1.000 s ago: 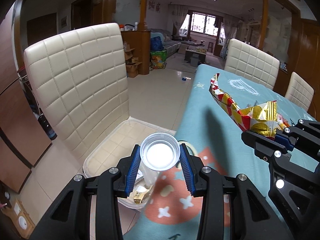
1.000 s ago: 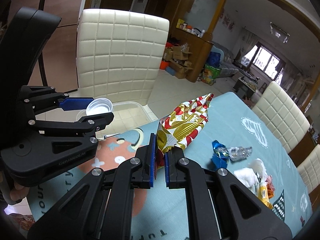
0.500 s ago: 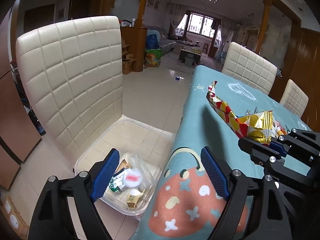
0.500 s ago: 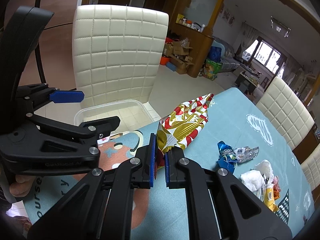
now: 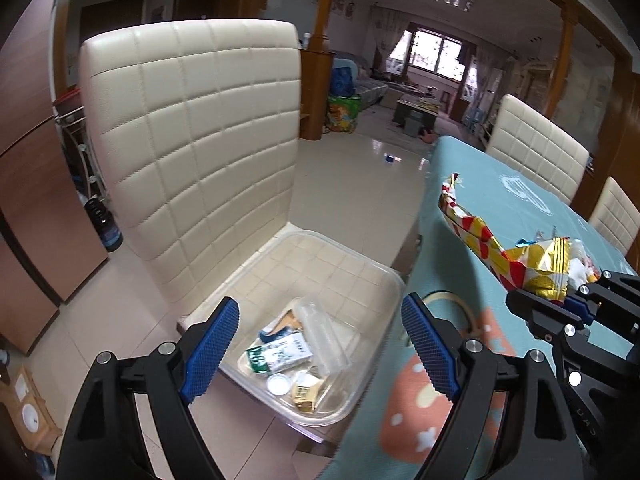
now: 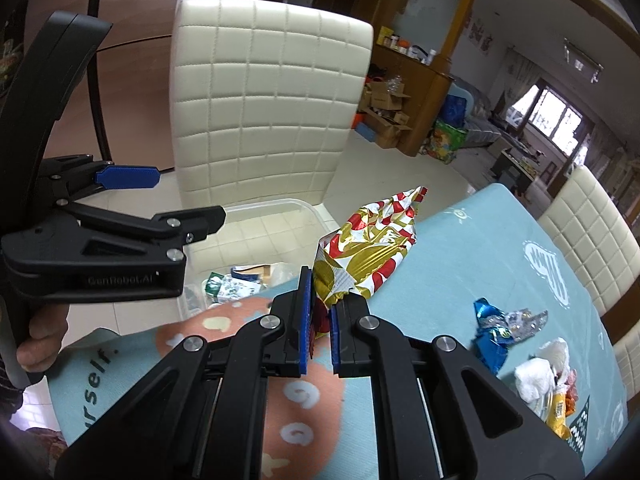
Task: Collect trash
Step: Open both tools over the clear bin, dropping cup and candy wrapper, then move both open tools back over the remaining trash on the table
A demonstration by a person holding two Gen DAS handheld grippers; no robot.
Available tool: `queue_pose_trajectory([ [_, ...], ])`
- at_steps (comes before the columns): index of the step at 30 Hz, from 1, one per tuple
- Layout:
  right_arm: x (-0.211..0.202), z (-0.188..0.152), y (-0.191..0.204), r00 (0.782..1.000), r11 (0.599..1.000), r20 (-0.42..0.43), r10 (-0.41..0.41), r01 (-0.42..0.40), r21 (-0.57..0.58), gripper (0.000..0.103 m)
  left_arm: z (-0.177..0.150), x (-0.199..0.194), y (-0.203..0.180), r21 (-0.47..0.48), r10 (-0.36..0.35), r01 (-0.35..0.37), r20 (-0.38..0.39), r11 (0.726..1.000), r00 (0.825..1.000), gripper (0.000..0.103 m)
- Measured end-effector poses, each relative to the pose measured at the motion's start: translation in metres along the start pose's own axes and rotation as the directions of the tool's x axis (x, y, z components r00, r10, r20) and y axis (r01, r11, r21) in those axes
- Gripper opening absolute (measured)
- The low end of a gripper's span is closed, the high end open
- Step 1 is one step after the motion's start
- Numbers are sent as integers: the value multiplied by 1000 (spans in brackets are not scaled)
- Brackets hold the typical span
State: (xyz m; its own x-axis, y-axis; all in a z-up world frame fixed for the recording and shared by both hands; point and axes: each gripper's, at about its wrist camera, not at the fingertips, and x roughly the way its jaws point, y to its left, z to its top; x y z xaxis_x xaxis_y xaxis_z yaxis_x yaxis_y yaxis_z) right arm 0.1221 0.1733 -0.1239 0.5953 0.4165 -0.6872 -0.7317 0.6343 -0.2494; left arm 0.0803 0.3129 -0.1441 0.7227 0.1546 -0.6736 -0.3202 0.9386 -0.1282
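A clear plastic bin (image 5: 372,276) sits on the seat of a cream chair (image 5: 192,128) beside the table. It holds a clear plastic cup (image 5: 324,336) lying on its side among wrappers. My left gripper (image 5: 320,344) is open and empty above the bin; it also shows in the right wrist view (image 6: 160,196). My right gripper (image 6: 320,320) is shut on a red and gold snack bag (image 6: 372,252) and holds it above the table's left edge; the snack bag also shows in the left wrist view (image 5: 508,248).
The table has a teal cloth (image 6: 460,264). On it to the right lie a blue wrapper (image 6: 490,332), a white tissue (image 6: 536,376) and a yellow packet (image 6: 560,412). More cream chairs (image 6: 588,232) stand along the far side.
My left gripper opened and let go of the clear cup, which fell into the bin. The right gripper kept hold of the snack bag and shifted slightly toward the bin.
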Motion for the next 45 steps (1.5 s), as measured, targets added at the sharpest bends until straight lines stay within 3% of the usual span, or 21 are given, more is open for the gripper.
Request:
queue_pose_trajectory([
  [16,13,16,27,999,998,4,42,-42,-42,11,-6,-8,21,-8,41,-41,18,999,999,81],
  [20,17,16,23,999,999,-19,37,-38,-23,16,-7,-9,23,-18,37,-37,17,999,999,81],
  [21,18,16,22,999,999,-18,35,-35,-21,23,-7,-9,23,-18,36,-36,18,999,999,81],
  [24,13,14,19,1000,1000,8,7,-7,-15,74,-7,-10,21,-11,32,-31,22,999,999,81],
  [26,7,13,16,999,1000,44,-14,14,-10,73,-7,-11,18,-4,28,-27,24,1000,999,81],
  [36,-3,9,-1,999,997,42,-19,16,70,72,-5,-19,4,26,18,-19,35,999,999,81],
  [45,-27,-10,-24,997,992,57,-55,48,119,73,-4,-33,-34,102,-28,23,52,995,998,81],
])
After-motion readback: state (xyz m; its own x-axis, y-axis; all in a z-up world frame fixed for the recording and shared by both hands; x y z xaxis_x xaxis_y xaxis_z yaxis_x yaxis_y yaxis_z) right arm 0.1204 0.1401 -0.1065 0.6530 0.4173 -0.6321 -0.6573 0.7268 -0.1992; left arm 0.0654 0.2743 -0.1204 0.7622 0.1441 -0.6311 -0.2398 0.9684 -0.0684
